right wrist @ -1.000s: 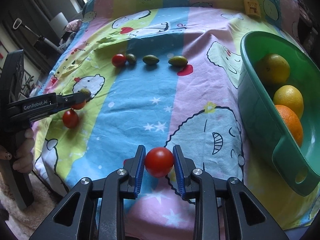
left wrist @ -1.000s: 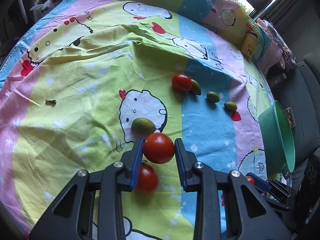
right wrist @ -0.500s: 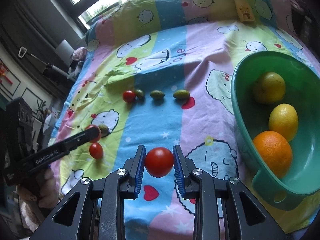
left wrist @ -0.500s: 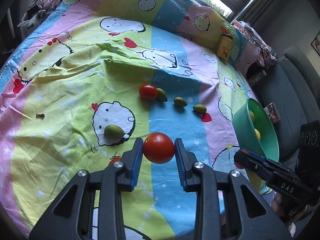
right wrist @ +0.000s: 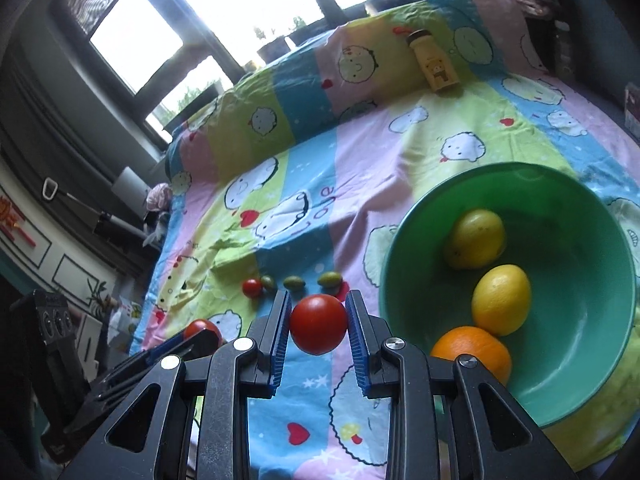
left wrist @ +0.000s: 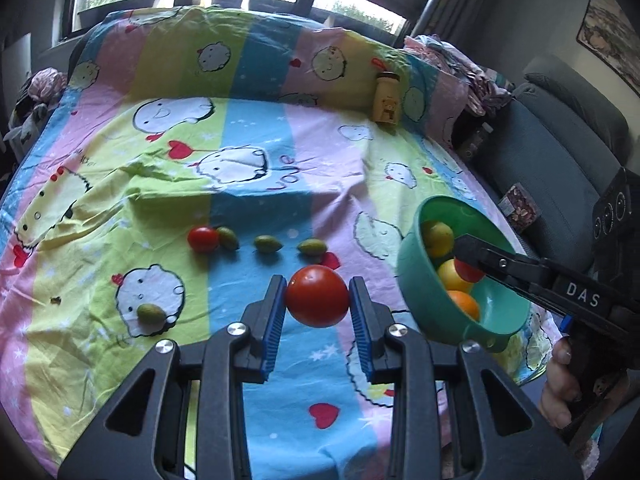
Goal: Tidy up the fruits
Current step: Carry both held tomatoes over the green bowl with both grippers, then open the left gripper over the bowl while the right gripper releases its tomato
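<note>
My left gripper is shut on a red tomato, held above the sheet. My right gripper is shut on another red tomato; in the left wrist view that tomato hangs over the green bowl. The bowl holds two lemons and an orange. On the sheet lie a small tomato, three green olive-like fruits in a row, and one more green fruit at the left.
A colourful cartoon bedsheet covers the surface. A yellow bottle stands at the back right. A grey sofa is beyond the right edge. Windows are behind.
Both grippers have risen and tilted up with their tomatoes. The right gripper has moved over the bowl. The tomato near the left green fruit is hidden now.
</note>
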A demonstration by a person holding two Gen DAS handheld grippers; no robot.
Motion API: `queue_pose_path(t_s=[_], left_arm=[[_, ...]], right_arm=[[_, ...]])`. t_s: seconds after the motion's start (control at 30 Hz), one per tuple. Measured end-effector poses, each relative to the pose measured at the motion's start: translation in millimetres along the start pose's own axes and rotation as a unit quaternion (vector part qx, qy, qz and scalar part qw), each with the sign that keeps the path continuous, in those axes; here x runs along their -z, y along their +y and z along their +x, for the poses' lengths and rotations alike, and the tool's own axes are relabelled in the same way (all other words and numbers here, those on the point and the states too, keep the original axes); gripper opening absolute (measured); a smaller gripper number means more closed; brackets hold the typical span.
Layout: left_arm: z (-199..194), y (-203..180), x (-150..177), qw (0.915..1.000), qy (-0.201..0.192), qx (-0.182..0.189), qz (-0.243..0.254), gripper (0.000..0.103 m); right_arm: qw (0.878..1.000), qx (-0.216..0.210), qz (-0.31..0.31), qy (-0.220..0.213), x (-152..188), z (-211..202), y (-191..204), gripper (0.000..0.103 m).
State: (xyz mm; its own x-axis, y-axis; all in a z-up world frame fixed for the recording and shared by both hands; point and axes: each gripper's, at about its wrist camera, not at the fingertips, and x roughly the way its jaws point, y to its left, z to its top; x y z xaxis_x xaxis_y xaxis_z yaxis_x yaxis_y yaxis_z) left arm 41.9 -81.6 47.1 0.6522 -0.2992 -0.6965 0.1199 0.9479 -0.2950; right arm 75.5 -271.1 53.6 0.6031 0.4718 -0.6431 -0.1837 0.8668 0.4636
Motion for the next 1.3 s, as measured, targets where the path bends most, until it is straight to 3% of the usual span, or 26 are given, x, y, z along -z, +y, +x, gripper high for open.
queue_pose_path(t_s=[0.27,0.53,0.77,0.97,1.3], left_arm=[[20.7,-70.6,-10.2,0.9970,0.003,0.053,0.056,0.031],[48.7,-115.9,-7.8,0.9926,0.026,0.084,0.084,0.031],[71.6,-129.2,-1.7,0.9900,0.053,0.092,0.093,0.031],[84.6,-134.7,5.1,0.9868,0.077,0.108,0.093,0.031],[87.7,-135.0,9.1,0.9878,0.075,0.102,0.091,0.031]], right_arm=[[0.997,0.024,0.061,-0.046,-7.5,-34.4,-46.9,0.030],[0.990,0.046,0.117,-0.061,-7.9,-50.3,-88.5,0.030],[0.983,0.077,0.157,-0.055,-6.0,-48.0,-112.5,0.030],[0.983,0.076,0.160,-0.048,-4.2,-44.0,-114.8,0.030],[0.978,0.123,0.163,-0.036,-4.7,-35.9,-114.7,0.030]])
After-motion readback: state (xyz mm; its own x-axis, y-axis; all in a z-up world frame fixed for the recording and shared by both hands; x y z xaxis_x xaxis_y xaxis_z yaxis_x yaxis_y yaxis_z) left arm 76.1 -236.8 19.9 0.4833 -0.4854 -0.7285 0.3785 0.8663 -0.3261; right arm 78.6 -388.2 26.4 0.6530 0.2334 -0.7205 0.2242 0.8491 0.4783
